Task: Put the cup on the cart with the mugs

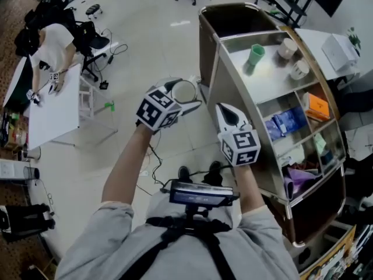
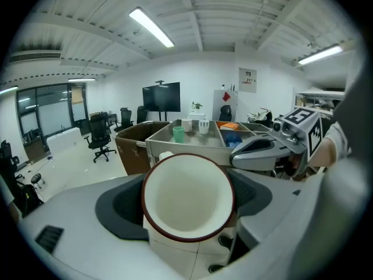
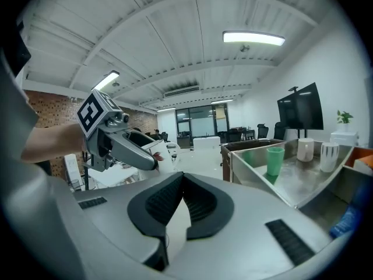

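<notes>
Now the left gripper (image 1: 182,98) pinches the red-rimmed cup (image 2: 186,197) at the head view's centre — left of the cart (image 1: 268,76), its mugs (image 1: 287,48) upper right — while the right gripper (image 3: 182,178) has its jaws pressed together.

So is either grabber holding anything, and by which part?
The left gripper grips the white, red-rimmed cup by its outer wall, one jaw on each side. The right gripper is shut and empty.
</notes>
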Available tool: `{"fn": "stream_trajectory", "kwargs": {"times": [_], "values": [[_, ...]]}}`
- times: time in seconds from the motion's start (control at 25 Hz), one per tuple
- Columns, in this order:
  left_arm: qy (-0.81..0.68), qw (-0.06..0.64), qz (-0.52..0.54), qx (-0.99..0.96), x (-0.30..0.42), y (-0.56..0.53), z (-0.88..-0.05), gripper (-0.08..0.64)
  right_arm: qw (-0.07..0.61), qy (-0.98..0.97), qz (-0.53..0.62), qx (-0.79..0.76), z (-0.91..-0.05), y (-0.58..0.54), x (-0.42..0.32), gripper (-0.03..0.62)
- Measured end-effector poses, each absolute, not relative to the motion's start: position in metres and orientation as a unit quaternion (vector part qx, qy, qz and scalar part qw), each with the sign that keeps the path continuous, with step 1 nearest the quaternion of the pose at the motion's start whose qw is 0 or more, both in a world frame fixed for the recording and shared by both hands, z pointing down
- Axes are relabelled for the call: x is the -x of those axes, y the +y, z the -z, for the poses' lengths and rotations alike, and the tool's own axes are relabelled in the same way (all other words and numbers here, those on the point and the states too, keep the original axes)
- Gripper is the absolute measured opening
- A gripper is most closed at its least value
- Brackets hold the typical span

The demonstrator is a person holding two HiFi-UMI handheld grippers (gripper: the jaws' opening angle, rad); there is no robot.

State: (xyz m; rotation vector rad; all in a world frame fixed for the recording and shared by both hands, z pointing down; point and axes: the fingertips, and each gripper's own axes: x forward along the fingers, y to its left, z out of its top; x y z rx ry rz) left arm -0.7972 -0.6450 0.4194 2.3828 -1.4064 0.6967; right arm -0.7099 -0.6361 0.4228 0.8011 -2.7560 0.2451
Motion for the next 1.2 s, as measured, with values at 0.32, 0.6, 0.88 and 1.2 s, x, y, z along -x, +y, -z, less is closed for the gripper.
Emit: {"fn": "stream_trajectory", "kwargs": {"times": [0.32, 0.6, 0.88, 1.2], "values": [[-0.441, 0.115, -0.246, -0.855, 0.77, -0.715, -0.379, 0.41, 0.1, -0.932, -0.065, -0.342, -0.37, -0.715, 0.69, 0.005], [-0.373, 0.102, -0.262, -0.884, 0.706, -0.784, -0.361, 0.41, 0.095, -0.907, -0.07, -0.404, -0.359, -0.784, 0.641, 0.005], [-0.31, 0.116, -0.28, -0.901, 0.636, -0.846, -0.372, 0.41, 0.099, -0.876, -0.084, -0.464, -0.368, -0.845, 0.573, 0.005], [-0.267, 0.14, -0.303, -0.904, 0.561, -0.907, -0.4, 0.41, 0.102, -0.85, -0.105, -0.506, -0.383, -0.894, 0.518, 0.005]]}}
